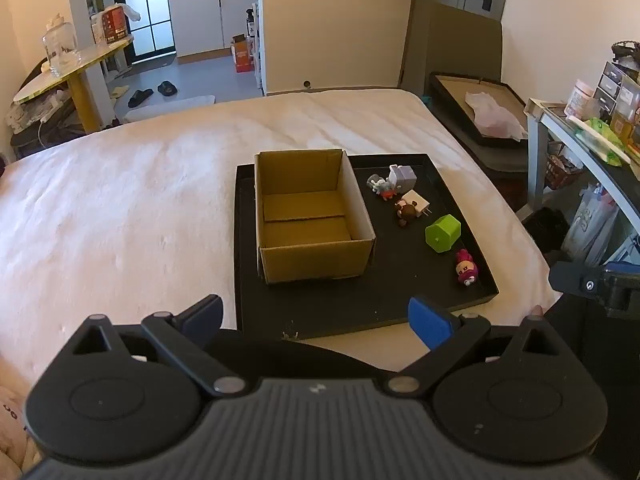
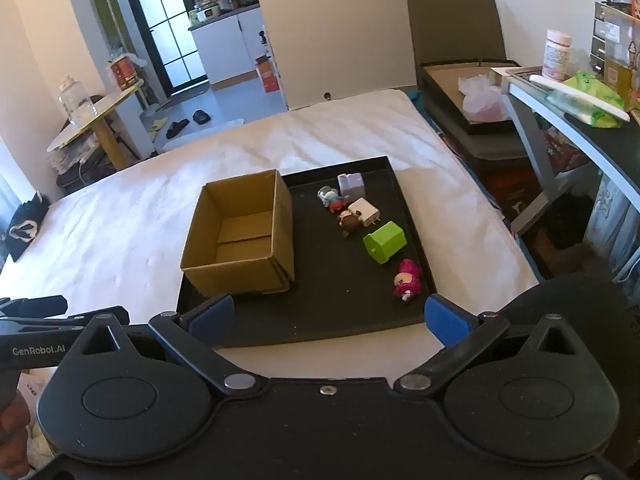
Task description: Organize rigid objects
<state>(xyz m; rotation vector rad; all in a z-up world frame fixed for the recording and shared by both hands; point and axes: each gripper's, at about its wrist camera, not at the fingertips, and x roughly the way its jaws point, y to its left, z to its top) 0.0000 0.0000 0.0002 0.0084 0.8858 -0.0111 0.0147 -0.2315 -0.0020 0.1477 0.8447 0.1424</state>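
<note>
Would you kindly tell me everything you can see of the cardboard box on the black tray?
The cardboard box is plain brown corrugated card, rectangular, standing upright with its top open. Nothing lies inside; its floor shows two flaps meeting at a seam across the middle. It sits on the left part of the black tray, which rests on the pale bedcover. The small toys lie to its right on the tray, apart from it. Neither gripper touches it.

Right gripper (image 2: 329,318) fingers spread wide above black tray (image 2: 320,320); empty cardboard box (image 2: 240,236) left, toys (image 2: 384,242) right.
</note>
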